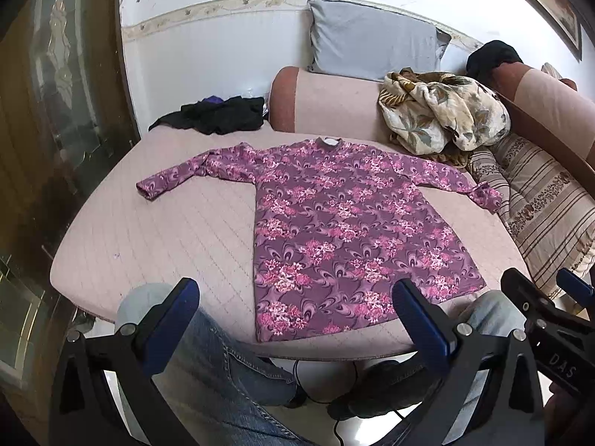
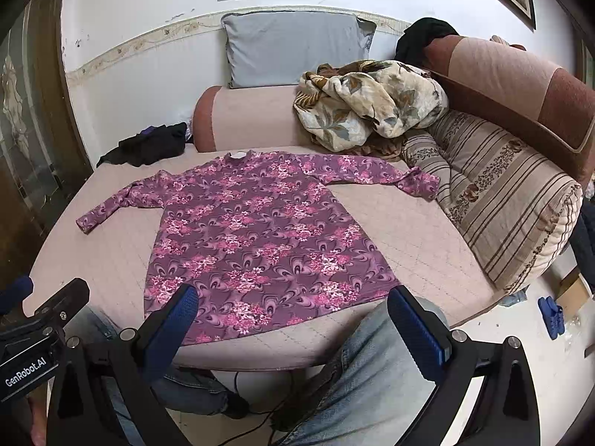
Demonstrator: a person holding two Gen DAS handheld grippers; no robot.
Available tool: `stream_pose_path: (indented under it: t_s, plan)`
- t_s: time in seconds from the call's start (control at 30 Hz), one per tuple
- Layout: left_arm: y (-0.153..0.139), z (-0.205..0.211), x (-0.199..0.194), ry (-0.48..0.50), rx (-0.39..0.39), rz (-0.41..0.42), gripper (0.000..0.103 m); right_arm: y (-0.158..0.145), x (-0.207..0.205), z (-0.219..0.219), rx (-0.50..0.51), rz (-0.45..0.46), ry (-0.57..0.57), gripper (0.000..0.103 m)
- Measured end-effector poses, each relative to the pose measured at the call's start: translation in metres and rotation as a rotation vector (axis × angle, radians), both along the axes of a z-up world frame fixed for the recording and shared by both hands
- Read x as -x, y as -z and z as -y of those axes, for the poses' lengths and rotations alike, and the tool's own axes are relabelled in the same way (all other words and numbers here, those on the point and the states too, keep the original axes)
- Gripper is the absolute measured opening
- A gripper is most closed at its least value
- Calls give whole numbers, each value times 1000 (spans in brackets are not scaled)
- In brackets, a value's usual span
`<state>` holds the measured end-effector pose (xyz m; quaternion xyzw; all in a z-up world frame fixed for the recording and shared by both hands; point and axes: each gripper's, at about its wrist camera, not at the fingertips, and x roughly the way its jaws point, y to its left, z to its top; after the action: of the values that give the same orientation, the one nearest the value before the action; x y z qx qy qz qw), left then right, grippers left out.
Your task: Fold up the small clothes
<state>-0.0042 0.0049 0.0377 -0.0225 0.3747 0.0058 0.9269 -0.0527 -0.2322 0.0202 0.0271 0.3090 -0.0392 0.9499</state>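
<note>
A small purple dress with pink flowers [image 1: 334, 230] [image 2: 253, 238] lies flat on the pink quilted cushion [image 1: 167, 230] [image 2: 427, 245], both long sleeves spread out, neck toward the far side, hem toward me. My left gripper [image 1: 297, 297] hovers open just short of the hem, nothing between its blue pads. My right gripper [image 2: 293, 301] is open too, held over the hem's near edge with nothing in it. In the left wrist view the right gripper [image 1: 546, 290] shows at the right edge.
A black garment [image 1: 219, 113] [image 2: 148, 145] lies at the far left. A floral blanket [image 1: 442, 111] [image 2: 368, 100] is heaped at the back right beside a striped cushion [image 2: 494, 200]. A grey pillow [image 1: 372, 41] leans on the wall. A person's jeans-clad knees [image 1: 223, 368] are below the cushion edge.
</note>
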Motion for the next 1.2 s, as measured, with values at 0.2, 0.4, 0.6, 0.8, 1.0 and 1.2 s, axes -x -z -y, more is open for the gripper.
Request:
stream_pose_path:
  t_s: [0.2, 0.4, 0.6, 0.8, 1.0, 1.2]
  plan:
    - [2, -2, 0, -4, 4, -1, 103, -1, 0, 2, 8, -1, 3, 103]
    - [3, -3, -1, 0, 1, -5, 103, -3, -1, 2, 12, -2, 6, 103]
    - [2, -2, -2, -3, 0, -6, 103, -5, -4, 2, 26, -11, 10, 103]
    - [2, -3, -2, -2, 3, -7, 103, -5, -4, 2, 29, -11, 11, 103]
    - [2, 0, -2, -4, -2, -9, 103, -2, -3, 0, 30, -14, 16, 103]
    - [5, -2, -3, -10, -6, -15, 103, 1, -2, -2, 28, -19, 20, 103]
